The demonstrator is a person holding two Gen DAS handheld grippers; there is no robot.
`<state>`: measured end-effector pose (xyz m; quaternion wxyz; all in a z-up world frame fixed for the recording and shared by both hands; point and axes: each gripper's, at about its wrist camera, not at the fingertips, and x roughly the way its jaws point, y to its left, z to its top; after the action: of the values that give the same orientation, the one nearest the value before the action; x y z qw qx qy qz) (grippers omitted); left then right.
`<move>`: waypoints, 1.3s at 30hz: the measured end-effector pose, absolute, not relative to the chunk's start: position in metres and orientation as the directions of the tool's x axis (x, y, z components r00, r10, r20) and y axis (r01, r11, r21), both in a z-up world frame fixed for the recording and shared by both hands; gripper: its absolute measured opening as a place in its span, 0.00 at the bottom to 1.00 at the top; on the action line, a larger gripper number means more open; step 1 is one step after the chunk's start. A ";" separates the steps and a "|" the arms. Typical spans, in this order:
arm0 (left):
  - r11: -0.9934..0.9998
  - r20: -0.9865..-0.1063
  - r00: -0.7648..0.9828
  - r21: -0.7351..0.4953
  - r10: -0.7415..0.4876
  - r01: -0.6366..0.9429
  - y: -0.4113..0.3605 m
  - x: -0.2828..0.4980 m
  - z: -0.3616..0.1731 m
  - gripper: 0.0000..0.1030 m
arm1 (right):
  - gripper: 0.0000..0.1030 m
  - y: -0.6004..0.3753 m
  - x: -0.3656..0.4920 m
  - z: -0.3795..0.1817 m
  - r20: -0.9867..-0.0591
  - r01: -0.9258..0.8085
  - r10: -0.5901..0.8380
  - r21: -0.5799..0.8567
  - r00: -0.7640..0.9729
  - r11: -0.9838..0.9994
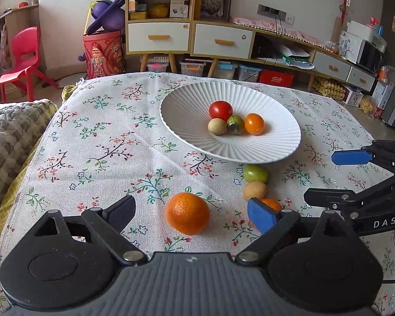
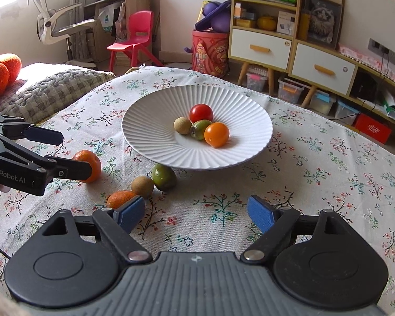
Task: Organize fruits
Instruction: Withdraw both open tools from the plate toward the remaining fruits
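My left gripper (image 1: 191, 214) has its jaws wide open, and a round mandarin (image 1: 187, 212) with dimpled orange skin lies between them on the cloth; the pads do not touch it. My right gripper (image 2: 196, 212) is also open, with only the cloth between its ribbed blue pads (image 2: 259, 212).

The bench is covered with a woven tablecloth (image 1: 105, 142), pale with small printed flowers and twigs and a stitched hem. On it stands a white plate (image 1: 187, 110), wide and shallow, with fine radial ridges like a fan. In its hollow four small smooth fruits lie touching each other: a glossy red tomato (image 1: 220, 109), a matte beige round fruit (image 1: 217, 126), a green fruit with dark patches (image 1: 235, 124) and a shiny orange tomato (image 1: 254, 123).

In front of the plate, on the cloth, three more small fruits lie in a short row: an oval green fruit (image 2: 163, 177) partly under the plate's rim, a dull beige-brown ball (image 2: 142, 186) touching it, and a long orange fruit (image 2: 119, 198) with rough skin, partly hidden behind one blue pad of my right gripper.

At the left of the bench lies a quilted grey blanket (image 2: 52, 92).
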<state>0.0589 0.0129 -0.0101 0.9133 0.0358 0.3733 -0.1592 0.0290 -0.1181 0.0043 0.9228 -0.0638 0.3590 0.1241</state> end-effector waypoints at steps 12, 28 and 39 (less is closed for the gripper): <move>0.959 -0.736 0.644 -0.023 -0.208 0.283 0.024 0.050 -0.041 0.89 | 0.95 -0.102 0.012 -0.016 -0.715 -0.337 0.195 -0.060 0.671 0.940; 0.941 -0.672 0.700 0.013 -0.241 0.337 0.025 0.047 -0.052 0.89 | 1.00 -0.086 0.003 -0.033 -0.706 -0.361 0.239 -0.025 0.667 0.932; 0.921 -0.646 0.697 -0.024 -0.311 0.388 0.024 0.049 -0.047 0.63 | 0.90 -0.075 0.005 -0.029 -0.708 -0.391 0.262 -0.022 0.656 0.920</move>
<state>0.0490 0.0236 -0.0474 0.9194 0.0570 0.3395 -0.1902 0.0052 -0.0754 -0.0289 0.9060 -0.0864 0.3733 0.1800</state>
